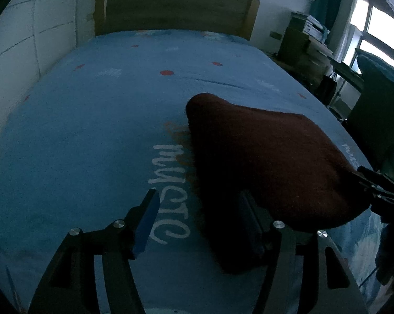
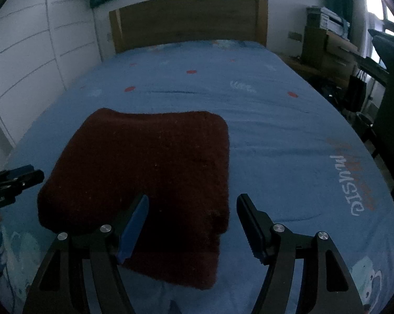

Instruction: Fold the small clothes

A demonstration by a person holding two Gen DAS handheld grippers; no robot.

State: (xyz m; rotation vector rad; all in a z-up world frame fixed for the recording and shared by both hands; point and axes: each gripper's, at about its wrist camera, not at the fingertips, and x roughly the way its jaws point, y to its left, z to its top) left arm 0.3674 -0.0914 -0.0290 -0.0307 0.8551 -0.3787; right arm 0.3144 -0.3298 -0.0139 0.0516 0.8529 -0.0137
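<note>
Garment: I see a dark red knitted garment (image 2: pixel 149 183), folded into a thick rectangle, lying flat on the bed (image 2: pixel 275 130) near its front edge.
Left hand-held gripper (image 1: pixel 199 209): my jaws stand wide apart with nothing between them. The blue-padded finger (image 1: pixel 146 225) is over bare bedsheet beside the white "music" lettering (image 1: pixel 168 191); the other finger sits at the garment's near left edge, and I cannot tell whether it touches the cloth.
Right hand-held gripper (image 2: pixel 191 217): my jaws are also spread wide and hold nothing. The blue-padded finger (image 2: pixel 134 230) is over the garment's near part; the black toothed finger (image 2: pixel 252 230) is over the sheet just right of its edge.
Bed: blue sheet with red dots, with a wooden headboard (image 2: pixel 189 21) at the far end.
Surroundings: a white panelled wall (image 2: pixel 26 65) on the left; stacked boxes (image 2: pixel 325 44) and a window on the right, dim.
</note>
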